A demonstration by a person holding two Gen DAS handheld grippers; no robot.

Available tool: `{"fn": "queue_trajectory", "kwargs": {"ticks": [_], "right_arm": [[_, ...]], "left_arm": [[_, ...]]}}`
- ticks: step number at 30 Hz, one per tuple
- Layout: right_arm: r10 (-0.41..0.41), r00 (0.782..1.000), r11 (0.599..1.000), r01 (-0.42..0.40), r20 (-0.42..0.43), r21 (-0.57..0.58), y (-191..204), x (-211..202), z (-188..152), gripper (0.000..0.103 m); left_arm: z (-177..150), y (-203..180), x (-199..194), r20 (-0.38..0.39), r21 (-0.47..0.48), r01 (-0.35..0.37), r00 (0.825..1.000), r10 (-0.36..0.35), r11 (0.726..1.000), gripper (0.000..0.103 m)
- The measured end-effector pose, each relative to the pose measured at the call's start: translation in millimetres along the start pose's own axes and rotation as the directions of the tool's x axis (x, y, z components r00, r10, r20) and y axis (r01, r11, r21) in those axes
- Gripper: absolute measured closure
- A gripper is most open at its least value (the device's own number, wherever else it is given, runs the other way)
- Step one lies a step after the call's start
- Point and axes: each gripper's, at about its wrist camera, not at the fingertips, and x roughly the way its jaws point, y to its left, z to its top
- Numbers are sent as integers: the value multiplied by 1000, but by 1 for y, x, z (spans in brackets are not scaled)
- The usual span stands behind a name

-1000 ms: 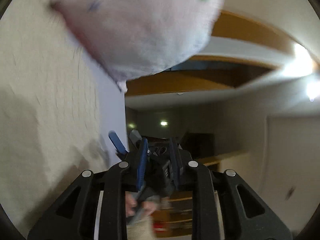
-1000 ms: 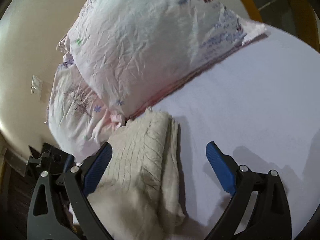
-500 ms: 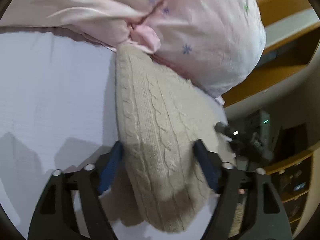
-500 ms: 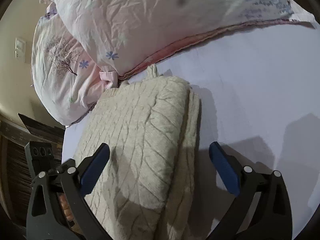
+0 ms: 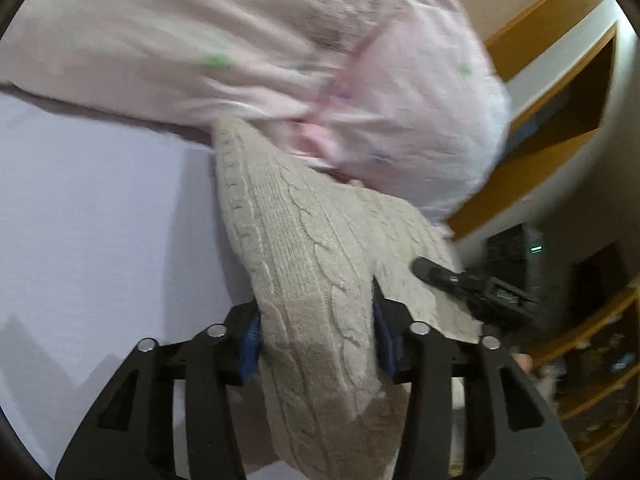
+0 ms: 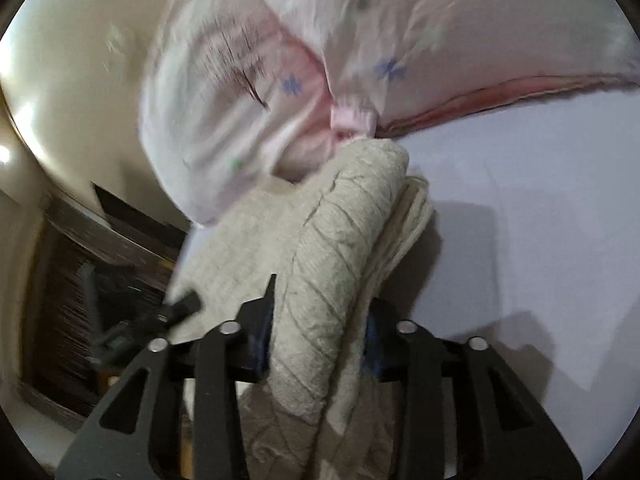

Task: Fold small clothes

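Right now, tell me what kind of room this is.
Most likely a bedroom: the sweater lies on a pale sheet, pink pillows are stacked behind it, and wooden shelves sit alongside.

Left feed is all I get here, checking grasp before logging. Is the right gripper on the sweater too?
Observer: Yes. The right gripper is shut on the folded cream sweater, fingers on both sides of the fold.
Operator: Layers visible on that side?
Observer: Yes, stacked knit edges show along the sweater's right side, over the lavender sheet.
Operator: Anything against the far end?
Observer: A small pink tab between the two pink pillows sits just above the sweater's far end.
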Motion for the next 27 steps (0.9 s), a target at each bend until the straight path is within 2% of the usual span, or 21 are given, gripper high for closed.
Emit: {"fn": "queue_trajectory", "kwargs": {"ticks": [1, 2, 4, 5, 6, 8, 9, 10, 11, 14, 16, 17, 19, 21, 22, 23, 24, 25, 26, 27], "right_arm": [[-69, 998, 998, 69, -8, 2, 0, 7, 2, 52], [-86, 996, 996, 85, 12, 32, -5, 4, 2, 47], [-77, 991, 994, 68, 113, 83, -12, -16, 2, 44], [-72, 982, 993, 54, 175, 105, -16, -29, 5, 39], [-68, 979, 992, 46, 191, 118, -19, -35, 8, 38], [-33, 987, 991, 12, 156, 130, -22, -30, 16, 40], [-21, 995, 992, 8, 101, 125, -21, -17, 20, 45], [-26, 998, 993, 19, 57, 117, -18, -5, 21, 79], [-42, 999, 994, 39, 25, 102, -18, 5, 24, 91], [-141, 987, 990, 138, 81, 35, -5, 14, 36, 93], [-238, 963, 971, 237, 128, 28, -4, 15, 51, 93], [-298, 948, 954, 297, 114, 25, -7, 21, 54, 93], [-360, 931, 933, 359, 59, 27, -14, 36, 56, 92], [-377, 921, 925, 379, 96, -7, -7, 28, 51, 87], [-393, 912, 918, 397, 120, -15, -2, 21, 48, 75], [-427, 888, 899, 437, 171, -23, 6, 5, 41, 62], [-441, 872, 889, 457, 214, -30, 12, -6, 34, 57], [-437, 860, 885, 464, 263, -46, 20, -23, 23, 38], [-400, 862, 895, 441, 312, -72, 30, -43, 6, 23], [-364, 870, 906, 414, 334, -91, 35, -56, -7, 19]], "left_arm": [[0, 7, 1, -10, -14, -53, 999, 53, 998, 49], [-2, 12, -2, -12, -35, -56, 998, 55, 998, 48], [-7, 14, -18, 47, -29, -61, 997, 63, 998, 46], [-9, 13, -25, 72, -14, -79, 994, 80, 997, 40], [-11, 11, -32, 98, -1, -96, 991, 95, 995, 36], [-17, 7, -44, 133, 13, -92, 987, 89, 996, 35], [-20, 5, -47, 140, 18, -87, 987, 84, 996, 35], [-23, 1, -48, 145, 23, -86, 986, 82, 996, 35], [-26, -1, -53, 147, 29, -88, 986, 82, 996, 35], [-40, -7, -62, 166, 71, -125, 980, 112, 990, 35], [-50, -10, -68, 188, 105, -168, 971, 147, 980, 35], [-56, -13, -71, 197, 124, -196, 966, 169, 973, 35], [-64, -15, -74, 204, 148, -225, 960, 193, 963, 35], [-72, -16, -75, 198, 161, -256, 955, 223, 953, 27], [-77, -16, -75, 195, 168, -281, 949, 247, 945, 23], [-80, -16, -74, 196, 172, -302, 943, 268, 938, 16], [-84, -16, -73, 197, 176, -324, 937, 289, 930, 12], [-88, -16, -72, 197, 178, -347, 929, 312, 921, 10], [-92, -16, -71, 190, 175, -374, 921, 341, 911, 5], [-95, -17, -69, 181, 172, -390, 915, 361, 905, 3]]}}
